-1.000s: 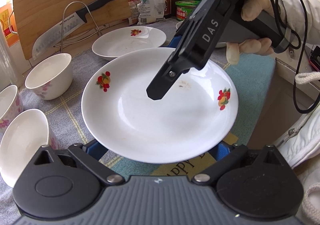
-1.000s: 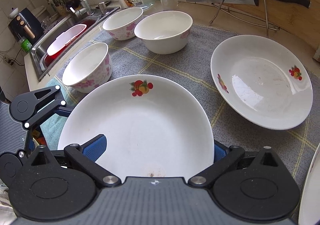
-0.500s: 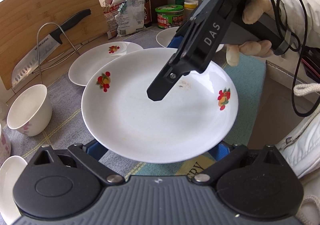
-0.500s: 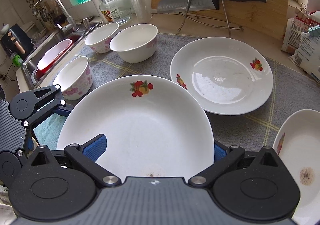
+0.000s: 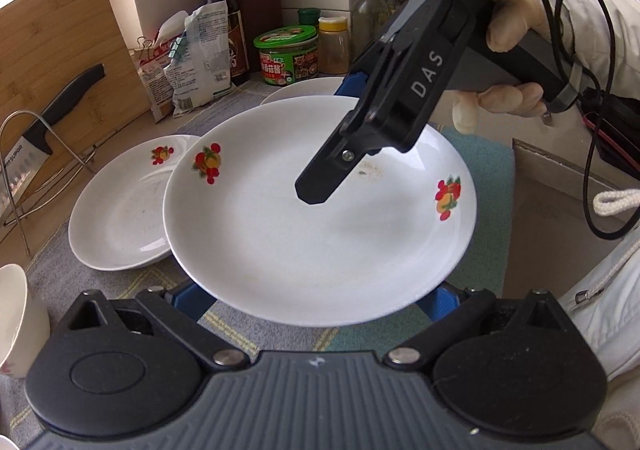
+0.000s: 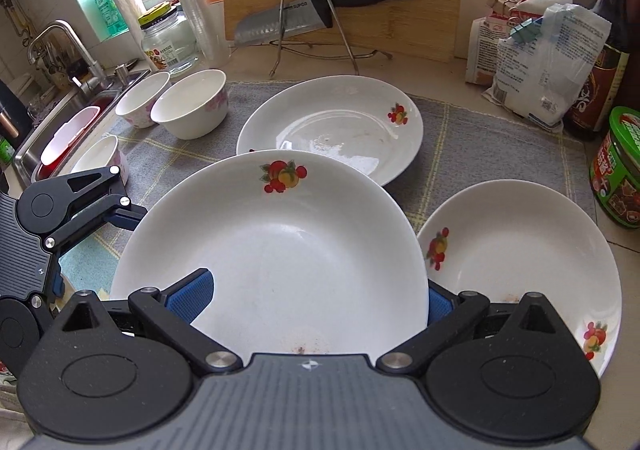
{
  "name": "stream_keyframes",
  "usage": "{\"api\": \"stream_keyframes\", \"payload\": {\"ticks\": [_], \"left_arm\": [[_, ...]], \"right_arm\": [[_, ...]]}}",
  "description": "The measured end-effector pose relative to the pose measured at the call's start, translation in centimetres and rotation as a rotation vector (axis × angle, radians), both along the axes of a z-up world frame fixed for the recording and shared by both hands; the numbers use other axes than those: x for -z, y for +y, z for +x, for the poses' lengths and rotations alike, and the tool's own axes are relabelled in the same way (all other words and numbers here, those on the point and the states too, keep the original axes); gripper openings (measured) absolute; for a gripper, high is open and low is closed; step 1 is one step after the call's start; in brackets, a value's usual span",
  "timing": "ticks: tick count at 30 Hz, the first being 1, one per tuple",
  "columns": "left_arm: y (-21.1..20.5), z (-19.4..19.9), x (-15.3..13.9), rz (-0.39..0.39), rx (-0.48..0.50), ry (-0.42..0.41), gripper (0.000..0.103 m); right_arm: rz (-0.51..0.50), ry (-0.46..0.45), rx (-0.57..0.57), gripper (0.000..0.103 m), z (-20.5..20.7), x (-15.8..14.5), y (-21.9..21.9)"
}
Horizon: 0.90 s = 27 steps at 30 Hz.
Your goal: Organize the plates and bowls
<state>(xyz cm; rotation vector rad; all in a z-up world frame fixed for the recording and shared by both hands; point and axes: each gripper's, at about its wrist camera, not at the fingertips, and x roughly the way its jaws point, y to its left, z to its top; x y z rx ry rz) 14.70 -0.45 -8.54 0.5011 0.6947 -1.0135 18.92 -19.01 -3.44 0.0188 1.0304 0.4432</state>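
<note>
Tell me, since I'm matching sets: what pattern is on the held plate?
Plain white plate with red-and-orange fruit motifs near its rim, clearest in the left wrist view.

A white plate [image 6: 280, 250] with red fruit prints is held level above the mat, its rim overlapping a second matching plate [image 6: 332, 126] lying flat behind it. A third, deeper dish [image 6: 520, 250] (same fruit print, a brown speck inside) lies to the right. Three white bowls [image 6: 192, 110] with pink flowers stand upright at the far left.
</note>
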Motion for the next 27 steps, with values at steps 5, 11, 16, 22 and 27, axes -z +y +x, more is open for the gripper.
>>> {"api": "stream_keyframes", "payload": {"ticks": [5,11,16,22,27], "left_arm": [[-2.6,0.7,0.2,-0.005,0.030,0.005,0.101],[-5.4,1.8,0.4,-0.008,0.056,0.003,0.101],[-7.1,2.8,0.6,-0.003,0.076,0.000,0.101],[-8.8,3.8,1.1,-0.001,0.084,0.009,0.101],[-9.8,4.5,1.5,0.003,0.073,0.014,0.101]], "right_arm": [[-0.009,-0.004,0.034,0.103,0.2,0.1,-2.6],[-0.016,-0.013,0.061,0.103,0.8,0.2,-5.4],[-0.018,-0.011,0.079,0.103,1.3,0.5,-7.5],[-0.018,-0.002,0.096,0.103,1.9,1.1,-9.3],[-0.013,0.000,0.099,0.103,2.7,1.6,-10.4]]}}
